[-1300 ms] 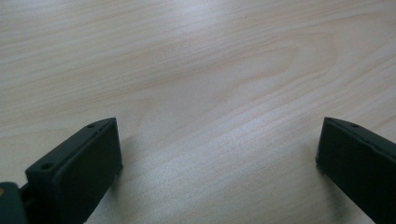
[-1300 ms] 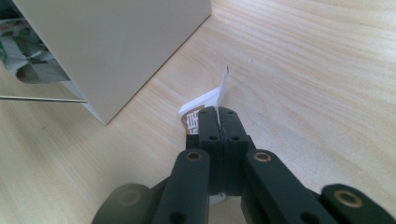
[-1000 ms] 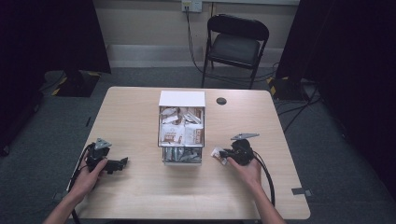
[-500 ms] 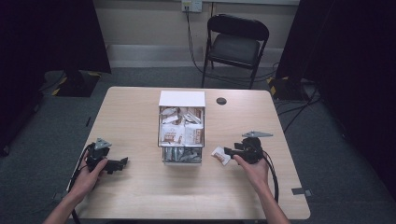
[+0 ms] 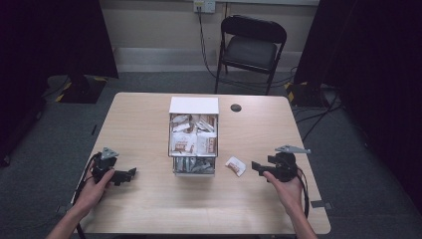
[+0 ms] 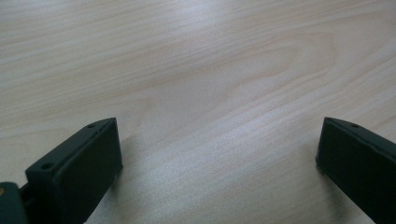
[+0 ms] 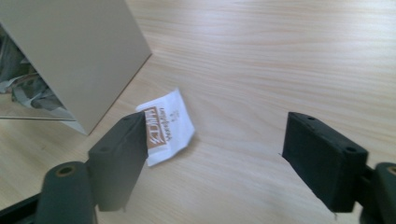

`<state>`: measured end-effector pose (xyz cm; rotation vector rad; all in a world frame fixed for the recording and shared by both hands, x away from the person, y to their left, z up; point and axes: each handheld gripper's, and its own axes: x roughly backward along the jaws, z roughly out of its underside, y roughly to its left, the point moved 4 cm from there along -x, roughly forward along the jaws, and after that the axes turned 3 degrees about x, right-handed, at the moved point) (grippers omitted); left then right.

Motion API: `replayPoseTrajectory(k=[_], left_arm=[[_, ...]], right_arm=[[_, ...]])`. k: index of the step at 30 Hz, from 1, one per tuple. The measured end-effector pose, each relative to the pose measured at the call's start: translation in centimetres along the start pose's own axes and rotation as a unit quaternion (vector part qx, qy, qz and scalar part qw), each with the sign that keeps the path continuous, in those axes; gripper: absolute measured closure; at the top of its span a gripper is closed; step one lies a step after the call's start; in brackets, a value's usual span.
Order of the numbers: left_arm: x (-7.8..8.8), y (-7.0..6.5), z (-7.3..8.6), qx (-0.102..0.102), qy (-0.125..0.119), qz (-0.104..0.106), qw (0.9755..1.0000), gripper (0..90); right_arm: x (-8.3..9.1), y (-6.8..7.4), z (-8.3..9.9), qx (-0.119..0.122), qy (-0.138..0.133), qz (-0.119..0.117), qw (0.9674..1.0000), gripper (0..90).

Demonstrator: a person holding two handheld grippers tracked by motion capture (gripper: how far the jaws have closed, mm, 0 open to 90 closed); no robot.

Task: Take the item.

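At the lower left of the high view, the left gripper (image 5: 130, 174) is rested on the table (image 5: 149, 209), its jaws spread wide with bare wood between them. At the frame's centre a box (image 5: 193, 105) packed with sachets is seen. Just right of its lower corner a single sachet (image 5: 235, 166) is laid flat on the wood, apart from the box. At the lower right the right gripper (image 5: 255, 166) is held near that sachet, jaws spread and empty. A flat, thin packet may be slid aside rather than pinched if the jaws are closed too high, or pushed against the box wall.
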<state>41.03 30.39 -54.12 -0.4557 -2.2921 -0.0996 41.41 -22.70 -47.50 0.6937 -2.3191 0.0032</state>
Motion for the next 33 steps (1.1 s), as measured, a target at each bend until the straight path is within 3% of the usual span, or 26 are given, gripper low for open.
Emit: replayPoseTrajectory(k=[6,11,14,18,24,29,33], left_arm=[[0.0,0.0,0.0,0.000,0.000,0.000,1.0000,0.0],[0.0,0.0,0.0,0.000,0.000,0.000,1.0000,0.0],[0.0,0.0,0.0,0.000,0.000,0.000,1.0000,0.0],[0.0,0.0,0.0,0.000,-0.001,0.000,1.0000,0.0],[0.0,0.0,0.0,0.001,-0.002,0.000,1.0000,0.0],[0.0,0.0,0.0,0.001,-0.002,0.000,1.0000,0.0],[0.0,0.0,0.0,0.001,-0.002,0.000,1.0000,0.0]], right_arm=[[1.9,-1.5,0.6,-0.019,-0.002,0.025,0.9995,15.8],[3.0,-2.5,2.1,-0.018,0.013,0.046,0.9987,15.0],[3.2,-3.7,3.2,-0.031,0.016,0.066,0.9972,15.1],[3.0,-5.0,4.5,-0.043,0.041,0.093,0.9939,15.1],[1.9,-5.7,6.1,-0.025,0.081,0.133,0.9876,14.6],[1.7,-5.7,6.6,-0.006,0.065,0.169,0.9835,13.4],[1.6,-6.0,7.0,0.000,0.033,0.174,0.9842,11.5]])
